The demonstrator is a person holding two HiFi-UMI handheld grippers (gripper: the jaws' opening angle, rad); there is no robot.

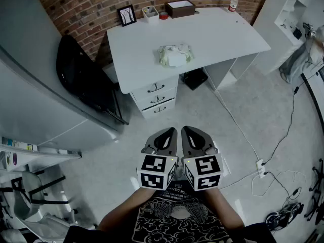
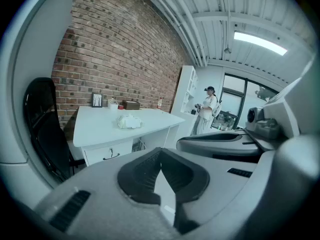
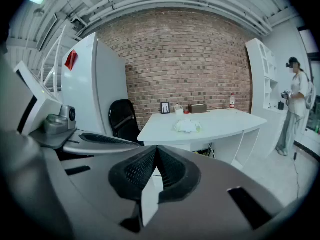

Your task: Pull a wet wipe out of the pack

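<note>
The wet wipe pack (image 1: 175,55) lies flat near the middle of the white desk (image 1: 233,37), pale green with a white flap on top. It also shows far off in the left gripper view (image 2: 129,121) and the right gripper view (image 3: 188,126). My left gripper (image 1: 171,131) and right gripper (image 1: 186,130) are side by side close to my body, over the floor and well short of the desk. Both are shut with nothing between the jaws, which meet at their tips in the left gripper view (image 2: 160,152) and the right gripper view (image 3: 156,149).
A black office chair (image 1: 81,75) stands left of the desk, beside a large white cabinet (image 1: 30,85). At the desk's back edge are a picture frame (image 1: 126,15), a cup (image 1: 150,13), a brown box (image 1: 180,8) and a bottle (image 1: 233,2). Cables (image 1: 273,178) trail on the floor at right. A person (image 3: 295,104) stands far right.
</note>
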